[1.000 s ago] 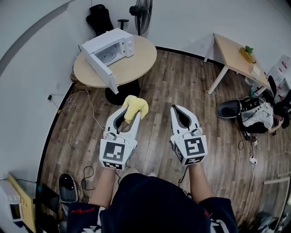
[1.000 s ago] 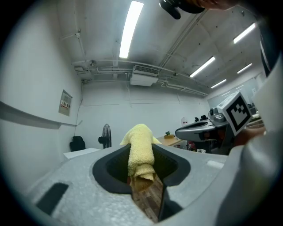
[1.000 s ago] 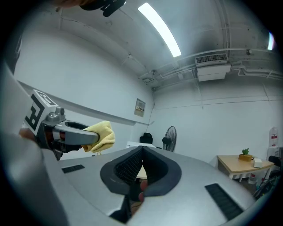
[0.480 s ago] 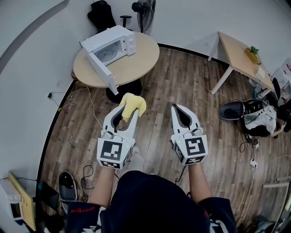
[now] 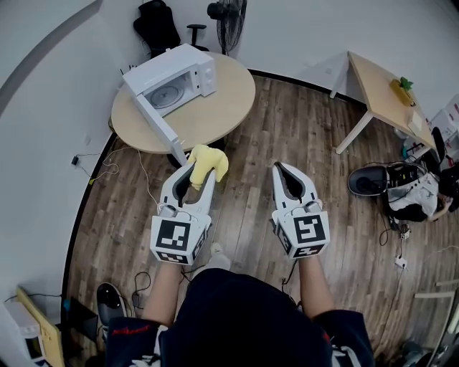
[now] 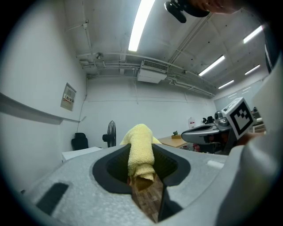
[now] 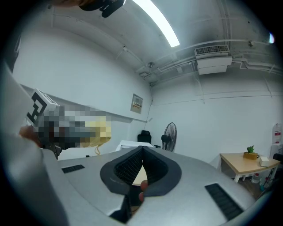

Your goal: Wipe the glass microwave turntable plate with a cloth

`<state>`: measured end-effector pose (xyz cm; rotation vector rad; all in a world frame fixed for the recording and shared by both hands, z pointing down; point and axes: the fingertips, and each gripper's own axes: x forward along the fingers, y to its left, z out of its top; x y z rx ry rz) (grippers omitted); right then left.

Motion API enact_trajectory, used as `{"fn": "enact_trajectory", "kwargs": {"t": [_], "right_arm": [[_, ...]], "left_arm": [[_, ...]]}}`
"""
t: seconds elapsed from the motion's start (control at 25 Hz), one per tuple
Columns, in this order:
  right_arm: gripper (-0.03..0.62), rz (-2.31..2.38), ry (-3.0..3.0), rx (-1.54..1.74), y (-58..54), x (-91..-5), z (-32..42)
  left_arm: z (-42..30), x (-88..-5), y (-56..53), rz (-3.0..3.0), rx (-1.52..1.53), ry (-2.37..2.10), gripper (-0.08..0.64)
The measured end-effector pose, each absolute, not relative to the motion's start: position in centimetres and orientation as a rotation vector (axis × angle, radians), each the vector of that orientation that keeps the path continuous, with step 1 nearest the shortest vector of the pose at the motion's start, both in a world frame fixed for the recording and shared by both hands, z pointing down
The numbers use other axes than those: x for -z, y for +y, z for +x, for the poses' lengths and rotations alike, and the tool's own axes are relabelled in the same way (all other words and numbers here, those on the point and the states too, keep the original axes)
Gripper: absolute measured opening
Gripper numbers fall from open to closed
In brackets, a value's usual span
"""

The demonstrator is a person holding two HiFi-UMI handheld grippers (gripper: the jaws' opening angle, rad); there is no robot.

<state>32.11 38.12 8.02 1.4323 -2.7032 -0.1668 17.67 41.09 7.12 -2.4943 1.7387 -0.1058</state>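
Observation:
A white microwave stands on a round wooden table, its door swung open toward me. The glass turntable plate lies inside the cavity. My left gripper is shut on a yellow cloth, which bulges out past the fingertips just short of the table's near edge; in the left gripper view the cloth fills the gap between the jaws. My right gripper is shut and empty, held beside the left one above the floor; its tips meet in its own view.
A standing fan and a black chair are behind the round table. A rectangular wooden table with a small plant stands at the right. Bags and shoes lie on the floor at the right, cables along the left wall.
Both grippers have come closer to the round table and microwave, with the cloth still held. The jaws have not changed.

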Motion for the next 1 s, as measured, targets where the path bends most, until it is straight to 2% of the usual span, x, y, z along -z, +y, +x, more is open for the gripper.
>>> {"fn": "enact_trajectory", "kwargs": {"t": [0.6, 1.0], "right_arm": [[0.009, 1.445, -2.668, 0.229, 24.7, -6.2, 21.1], [0.009, 1.374, -2.677, 0.245, 18.4, -7.0, 15.8]], "left_arm": [[7.1, -5.8, 27.9, -2.534, 0.027, 1.722, 0.127], [3.0, -7.2, 22.5, -2.534, 0.042, 1.771, 0.127]]}}
